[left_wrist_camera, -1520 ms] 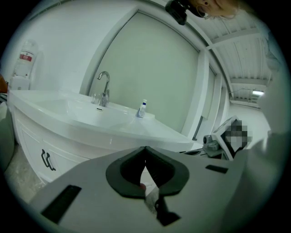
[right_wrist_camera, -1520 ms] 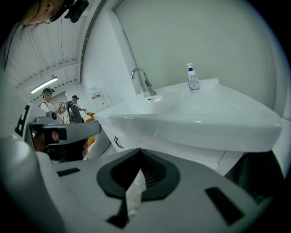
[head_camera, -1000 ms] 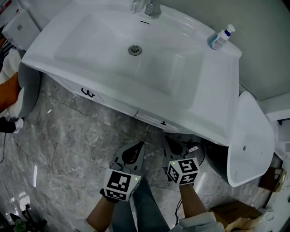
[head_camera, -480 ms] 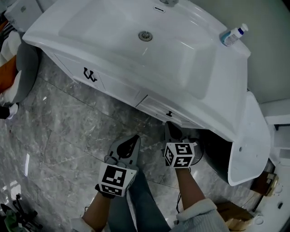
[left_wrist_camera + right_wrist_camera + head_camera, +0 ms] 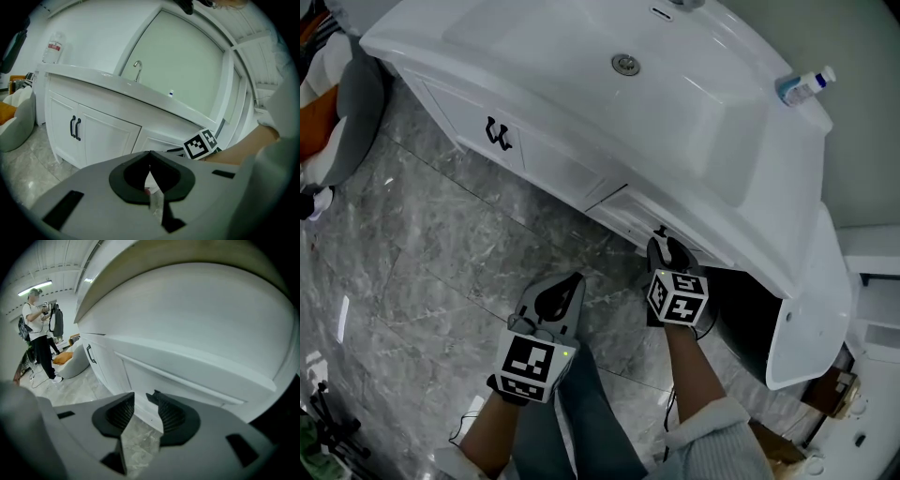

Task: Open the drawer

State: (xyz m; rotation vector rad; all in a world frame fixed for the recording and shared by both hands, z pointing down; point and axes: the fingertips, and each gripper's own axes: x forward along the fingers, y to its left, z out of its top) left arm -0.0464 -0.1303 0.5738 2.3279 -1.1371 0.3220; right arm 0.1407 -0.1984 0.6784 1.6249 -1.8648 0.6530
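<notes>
While the drawer sits shut, the bottle bears illegible print.

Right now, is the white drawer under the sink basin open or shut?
Shut. The white vanity drawer sits flush with the white cabinet doors beside it; neither the head view nor the right gripper view shows a gap.

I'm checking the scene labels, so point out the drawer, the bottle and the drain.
drawer (image 5: 623, 214), head view, on its white front panel.
bottle (image 5: 797, 88), head view, on its body.
drain (image 5: 625, 64), head view, on its metal centre.
</notes>
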